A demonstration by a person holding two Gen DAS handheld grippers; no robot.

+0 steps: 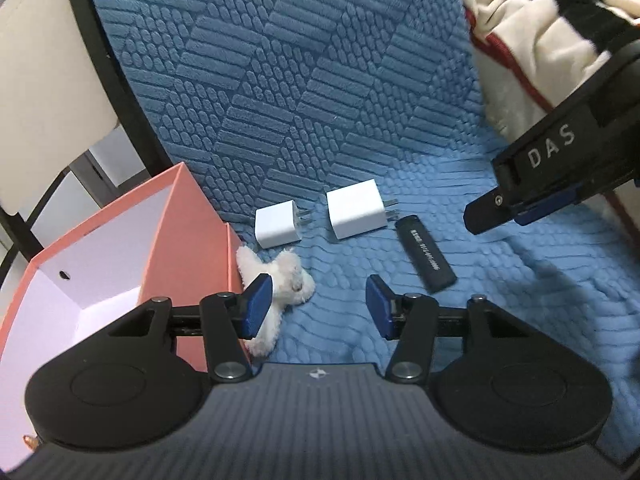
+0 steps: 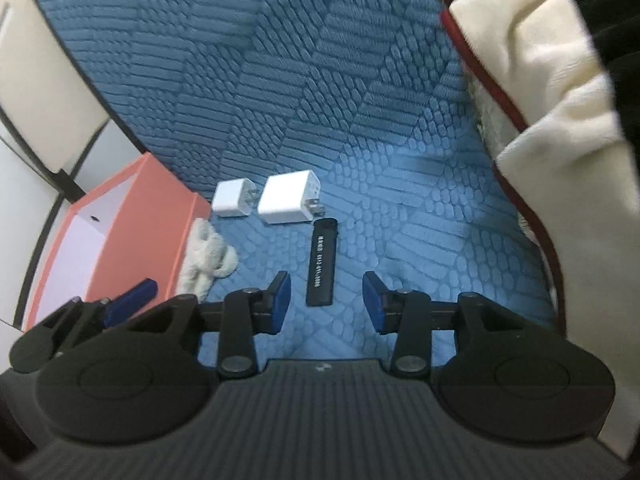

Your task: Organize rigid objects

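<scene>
Two white plug chargers lie side by side on the blue quilt: a small one [image 1: 276, 227] [image 2: 233, 199] and a larger one [image 1: 357, 209] [image 2: 289, 198]. A black lighter [image 1: 425, 259] [image 2: 321, 262] lies right of them. A pink open box [image 1: 168, 248] [image 2: 140, 220] stands at the left. My left gripper [image 1: 318, 306] is open above the quilt, just short of the chargers. My right gripper [image 2: 325, 303] is open, its jaws either side of the lighter's near end; it also shows in the left wrist view [image 1: 504, 210].
A small white plush toy [image 1: 280, 280] [image 2: 208, 256] lies against the box's side. A cream garment with red trim [image 1: 532, 48] [image 2: 540, 92] is heaped at the right. White furniture [image 1: 44, 60] stands beyond the quilt's left edge.
</scene>
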